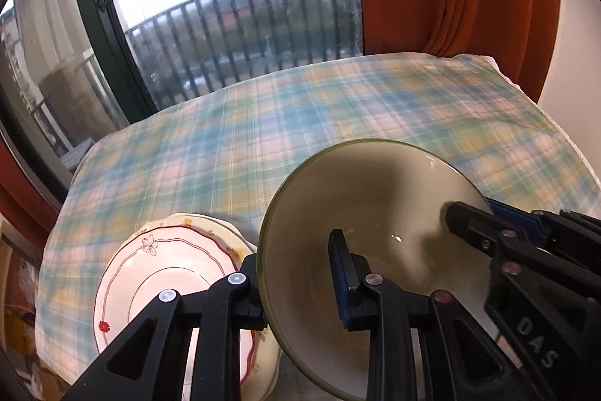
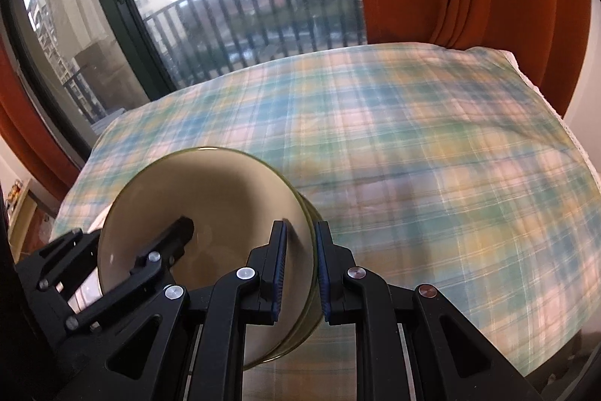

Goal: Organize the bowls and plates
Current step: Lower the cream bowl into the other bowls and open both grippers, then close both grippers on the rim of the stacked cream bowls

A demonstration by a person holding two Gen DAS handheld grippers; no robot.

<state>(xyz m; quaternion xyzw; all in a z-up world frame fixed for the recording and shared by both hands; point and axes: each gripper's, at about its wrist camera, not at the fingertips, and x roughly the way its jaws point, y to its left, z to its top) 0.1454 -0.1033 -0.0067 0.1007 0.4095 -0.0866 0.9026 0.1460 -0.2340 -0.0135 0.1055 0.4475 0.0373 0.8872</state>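
Both grippers pinch one bowl by opposite rim walls, above the table's near edge.

Left wrist view: left gripper [image 1: 296,273] is clamped on the near-left wall of the cream glazed ceramic bowl with a green rim [image 1: 360,209], one pad inside, one outside; two-handed hold likely steadies a wide, slippery dish. Stack of scalloped floral plates [image 1: 150,273] sits just beside it at the near-left corner of the plaid-clothed table [image 1: 263,123].
Right wrist view: right gripper [image 2: 300,269] is closed across the bowl's right wall, bowl tilted, apparently off the cloth.
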